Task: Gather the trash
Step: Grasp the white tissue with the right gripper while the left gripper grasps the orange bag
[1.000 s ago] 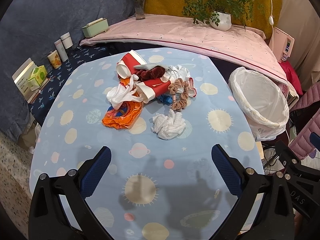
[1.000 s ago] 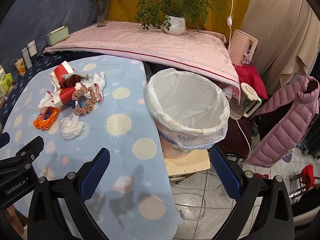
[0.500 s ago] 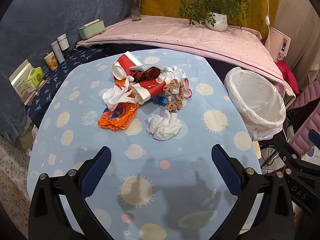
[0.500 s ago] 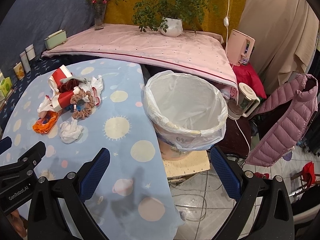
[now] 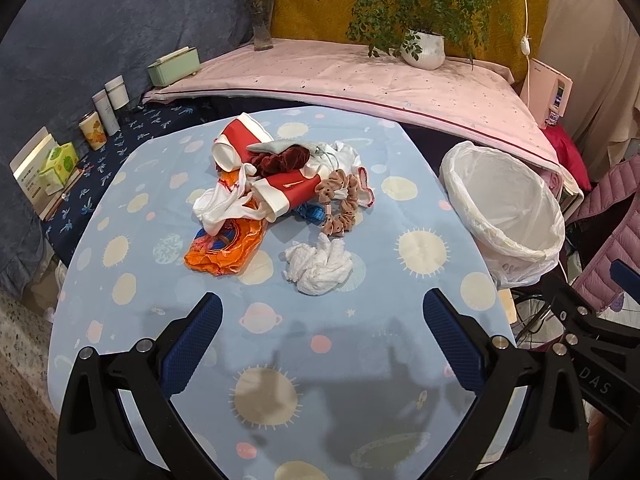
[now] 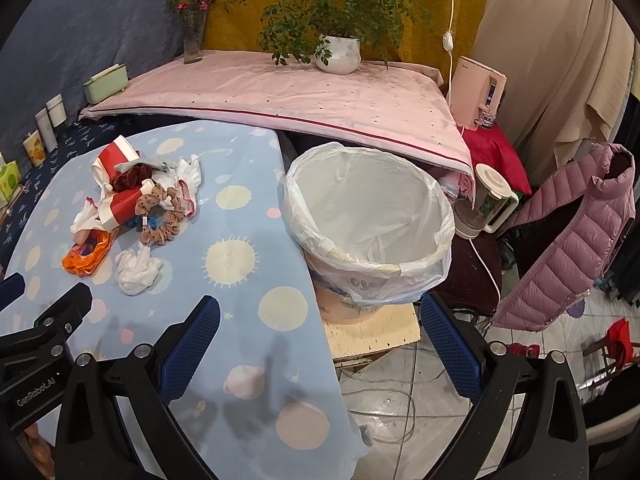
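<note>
- left gripper [image 5: 322, 316] held above the near end of the table [image 5: 420, 364], fingers wide apart, nothing between them; it faces the trash pile, likely lining up a first pick.
- right gripper [image 6: 320, 320] also spread and empty, straddling the table edge and the bin [image 6: 400, 268].
- tissue wad [image 5: 320, 266] lies nearest, apart from the heap of red cups [image 5: 290, 194], orange wrapper [image 5: 224, 248] and scrunchie [image 5: 340, 204].
- bin just beside the table, lined and open, handy for drops.

A heap of trash [image 5: 280, 184] lies mid-surface [image 5: 360, 360], with a crumpled tissue [image 5: 320, 266] just before it. The lined bin [image 6: 366, 220] stands off the surface's right edge; a potted plant [image 5: 424, 46] sits behind.
</note>
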Tool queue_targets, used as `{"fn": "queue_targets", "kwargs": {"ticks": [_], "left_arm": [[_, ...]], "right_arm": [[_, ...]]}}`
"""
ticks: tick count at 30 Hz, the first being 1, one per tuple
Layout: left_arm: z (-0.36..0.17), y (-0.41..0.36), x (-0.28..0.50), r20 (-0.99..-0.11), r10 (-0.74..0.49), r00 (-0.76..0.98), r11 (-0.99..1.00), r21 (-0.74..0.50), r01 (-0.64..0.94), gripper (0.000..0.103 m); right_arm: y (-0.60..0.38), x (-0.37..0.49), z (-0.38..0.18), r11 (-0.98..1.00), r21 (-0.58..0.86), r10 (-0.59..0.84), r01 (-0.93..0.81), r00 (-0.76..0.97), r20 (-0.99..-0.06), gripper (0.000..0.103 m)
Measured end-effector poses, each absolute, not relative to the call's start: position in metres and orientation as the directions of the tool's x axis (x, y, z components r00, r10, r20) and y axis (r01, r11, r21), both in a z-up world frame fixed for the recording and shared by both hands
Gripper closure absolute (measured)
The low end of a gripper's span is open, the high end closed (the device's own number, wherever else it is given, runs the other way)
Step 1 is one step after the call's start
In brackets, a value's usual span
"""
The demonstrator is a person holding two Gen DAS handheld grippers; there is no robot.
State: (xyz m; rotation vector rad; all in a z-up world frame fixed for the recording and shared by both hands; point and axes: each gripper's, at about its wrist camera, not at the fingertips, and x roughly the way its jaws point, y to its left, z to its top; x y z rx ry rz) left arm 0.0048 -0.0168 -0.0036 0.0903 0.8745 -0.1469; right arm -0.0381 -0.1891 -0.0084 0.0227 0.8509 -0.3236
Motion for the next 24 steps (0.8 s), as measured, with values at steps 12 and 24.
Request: {"fn": "queue_targets", "kwargs": {"ticks": [12,24], "left_arm": [[-0.014,0.014,0.044,-0.761,-0.076,0.645,0.993,-0.001,0.116,0.007],[-0.051,0.075,0.086,-0.786,-0.017,0.618,0.999,0.016,0.048,0.007]], "right_arm": [[-0.175,-0.009,-0.009,0.955,-0.073,-0.251,0.288,0.65,-0.718,0.007],[-0.117,0.046,-0.05,0.992,0.009,-0.076,0.129,0.644,-0.761,0.008]]}}
